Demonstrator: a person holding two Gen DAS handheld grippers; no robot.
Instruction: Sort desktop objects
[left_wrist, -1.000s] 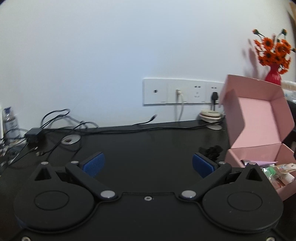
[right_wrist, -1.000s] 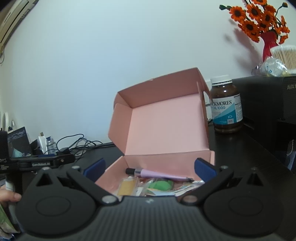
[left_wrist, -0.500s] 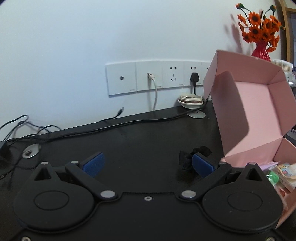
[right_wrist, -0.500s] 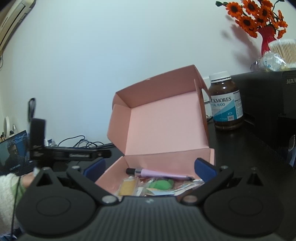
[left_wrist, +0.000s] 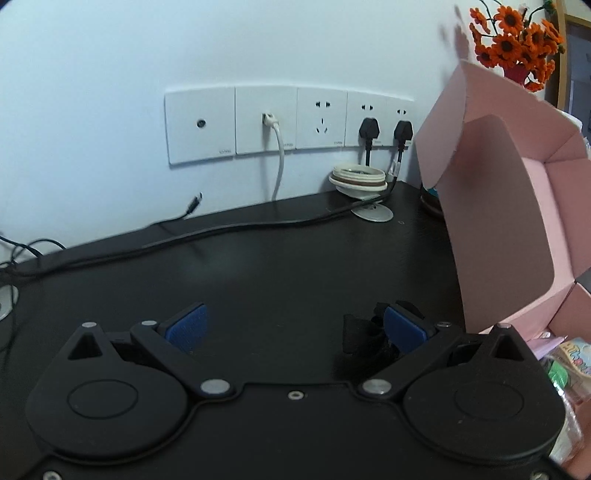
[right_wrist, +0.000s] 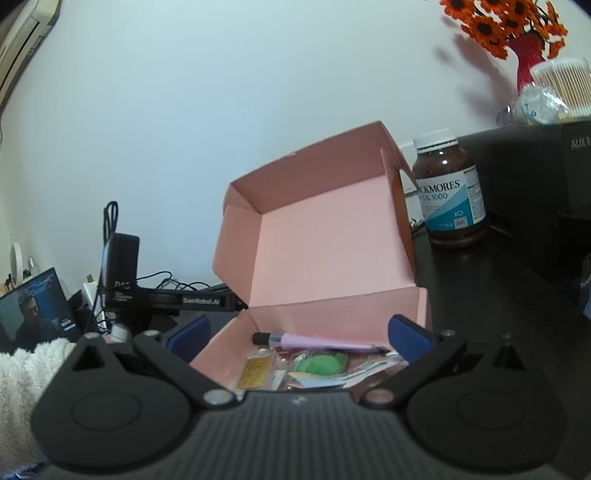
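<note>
My left hand-held gripper has swung right and closer since a second ago: the wall sockets now sit dead ahead, and the crumpled black fabric item rests against the inner face of its right blue ribbed pad, on the glossy black table. Its jaws stand wide apart, holding nothing. The matte pink cardboard box, lid upright, lies straight ahead of my right hand-held gripper, also spread wide and empty. Inside lie a slim lilac pen and shiny flat packets. A brown glass bottle stands beyond, to the right.
</note>
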